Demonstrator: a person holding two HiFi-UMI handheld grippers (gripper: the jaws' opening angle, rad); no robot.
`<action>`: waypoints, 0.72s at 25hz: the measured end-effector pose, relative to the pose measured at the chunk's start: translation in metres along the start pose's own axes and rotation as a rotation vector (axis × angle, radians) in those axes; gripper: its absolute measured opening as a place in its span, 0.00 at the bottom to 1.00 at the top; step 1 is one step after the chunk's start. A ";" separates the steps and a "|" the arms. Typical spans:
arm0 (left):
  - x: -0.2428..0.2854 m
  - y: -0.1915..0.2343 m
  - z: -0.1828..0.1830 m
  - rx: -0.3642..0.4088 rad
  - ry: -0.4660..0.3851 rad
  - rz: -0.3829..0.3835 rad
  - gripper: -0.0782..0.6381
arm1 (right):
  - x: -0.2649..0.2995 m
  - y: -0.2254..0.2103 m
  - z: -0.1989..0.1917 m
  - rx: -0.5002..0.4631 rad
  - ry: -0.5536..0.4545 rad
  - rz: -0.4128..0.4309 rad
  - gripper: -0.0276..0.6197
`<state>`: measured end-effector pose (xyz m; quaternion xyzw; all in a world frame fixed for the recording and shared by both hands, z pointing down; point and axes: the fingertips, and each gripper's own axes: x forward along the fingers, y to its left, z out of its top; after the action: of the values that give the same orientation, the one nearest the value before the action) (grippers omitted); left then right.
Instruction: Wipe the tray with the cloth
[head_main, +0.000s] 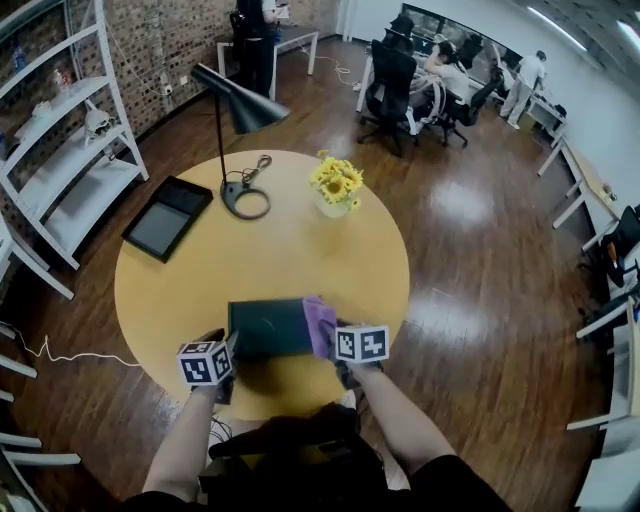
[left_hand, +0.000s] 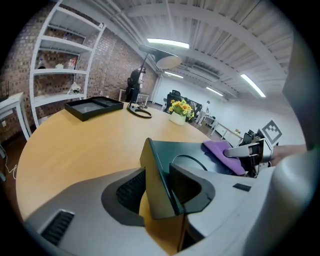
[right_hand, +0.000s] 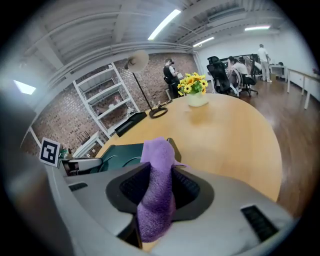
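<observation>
A dark green tray (head_main: 265, 328) lies at the near side of the round table. My left gripper (head_main: 228, 352) is shut on its near-left corner; in the left gripper view the tray's rim (left_hand: 156, 186) stands pinched between the jaws of that gripper (left_hand: 161, 189). My right gripper (head_main: 336, 340) is shut on a purple cloth (head_main: 320, 324) at the tray's right edge. In the right gripper view the cloth (right_hand: 158, 185) hangs folded between the jaws, with the tray (right_hand: 117, 152) beyond on the left. From the left gripper view the cloth (left_hand: 220, 150) rests on the tray's far end.
A black tray (head_main: 167, 217) sits at the table's far left, beside a black desk lamp (head_main: 240, 150). A vase of yellow flowers (head_main: 337, 186) stands at the back. White shelves (head_main: 70, 150) line the left wall. People sit at desks far off.
</observation>
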<state>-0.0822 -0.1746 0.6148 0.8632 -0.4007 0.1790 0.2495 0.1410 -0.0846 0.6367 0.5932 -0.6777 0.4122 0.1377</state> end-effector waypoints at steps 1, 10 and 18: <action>-0.001 0.000 0.000 0.003 -0.001 0.002 0.29 | -0.004 0.002 -0.006 0.011 -0.008 0.005 0.24; -0.004 -0.006 0.000 0.001 -0.016 -0.028 0.29 | -0.029 0.008 -0.034 0.041 -0.041 0.022 0.24; -0.007 -0.004 -0.007 -0.081 -0.070 -0.056 0.30 | -0.029 0.004 -0.043 0.015 -0.019 0.025 0.24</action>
<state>-0.0836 -0.1642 0.6158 0.8690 -0.3919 0.1253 0.2749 0.1315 -0.0335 0.6420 0.5898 -0.6831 0.4133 0.1214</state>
